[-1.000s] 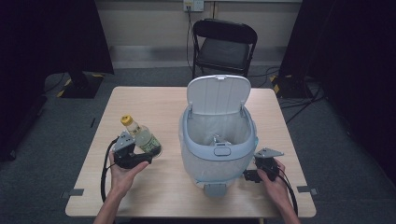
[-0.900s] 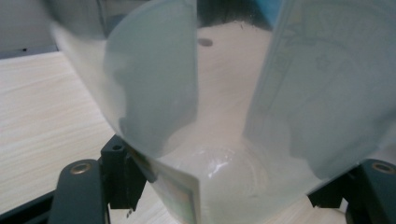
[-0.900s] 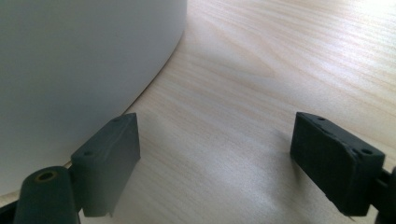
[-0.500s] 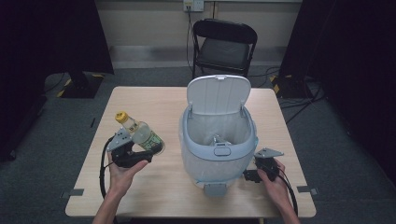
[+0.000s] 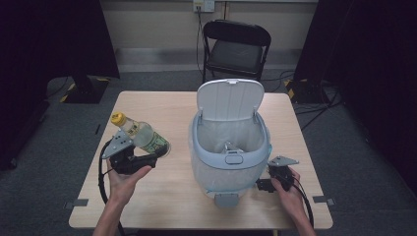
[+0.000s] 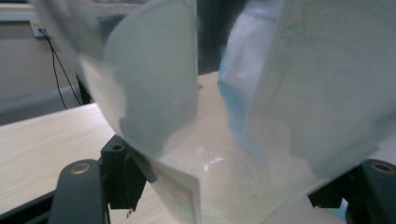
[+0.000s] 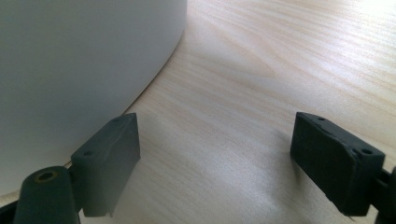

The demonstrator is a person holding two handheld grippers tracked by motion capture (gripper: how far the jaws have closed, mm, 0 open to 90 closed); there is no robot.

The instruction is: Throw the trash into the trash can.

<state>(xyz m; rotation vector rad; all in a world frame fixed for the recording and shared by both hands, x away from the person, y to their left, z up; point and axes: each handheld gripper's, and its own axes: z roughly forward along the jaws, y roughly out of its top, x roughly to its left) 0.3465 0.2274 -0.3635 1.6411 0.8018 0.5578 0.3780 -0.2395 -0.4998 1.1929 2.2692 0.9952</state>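
Left tool (image 5: 147,158) is clamped on a clear bottle (image 5: 142,135), its jaws pressed on the labelled lower body. That bottle hangs above the surface (image 5: 162,206), tilted with its yellow cap (image 5: 117,118) toward ten o'clock. Off at three o'clock stands a white bin (image 5: 228,162) with its lid (image 5: 229,98) raised. Beyond it, again at three o'clock, the right tool (image 5: 263,185) rests low beside the bin, jaws apart with nothing between them.
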